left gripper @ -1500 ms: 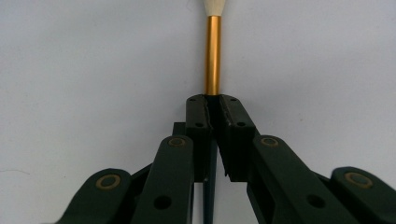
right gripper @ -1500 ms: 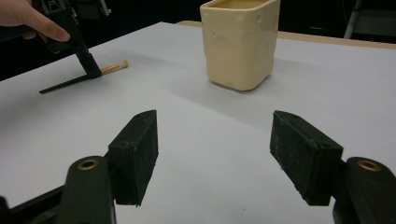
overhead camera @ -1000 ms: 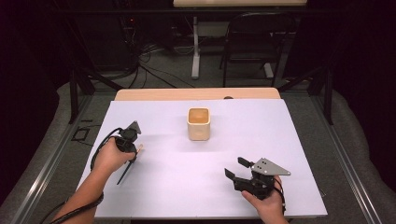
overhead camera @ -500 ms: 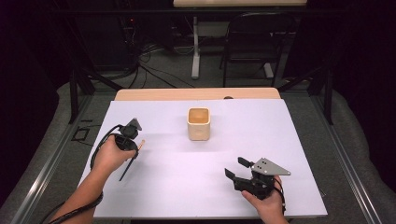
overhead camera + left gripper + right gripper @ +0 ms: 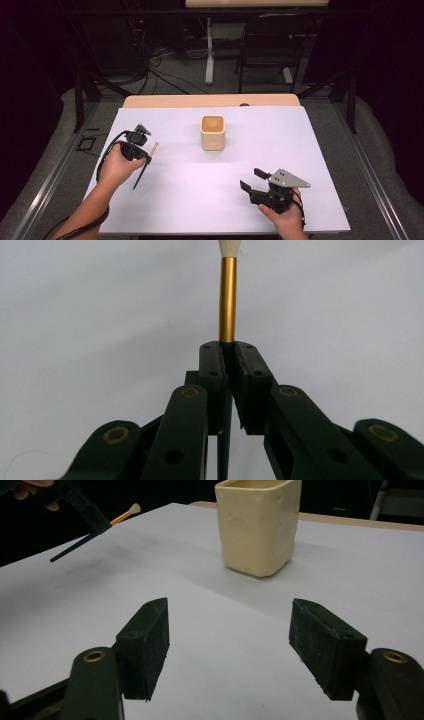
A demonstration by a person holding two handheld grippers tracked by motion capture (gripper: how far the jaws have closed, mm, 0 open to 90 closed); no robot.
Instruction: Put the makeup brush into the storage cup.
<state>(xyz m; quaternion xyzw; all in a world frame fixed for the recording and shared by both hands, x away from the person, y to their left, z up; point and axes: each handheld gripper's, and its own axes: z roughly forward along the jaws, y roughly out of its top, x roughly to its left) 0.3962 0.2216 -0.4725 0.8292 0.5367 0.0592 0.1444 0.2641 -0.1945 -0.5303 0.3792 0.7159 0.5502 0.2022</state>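
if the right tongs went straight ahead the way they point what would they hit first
Most likely the cream cup, which stands ahead between the open right tongs; only bare white table lies before it, though depth is hard to judge.

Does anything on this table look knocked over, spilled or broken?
Nothing stands out. The cream cup stands upright on the white table with no spill around it. The left gripper holds a thin brush clamped between its jaws, off the surface. The right gripper is open and holds nothing.

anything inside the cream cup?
From the high view, the cream cup looks empty: just its tan inner walls. The bottom is shaded, so something small and flat could hide there. The brush is in the left hand-held gripper.
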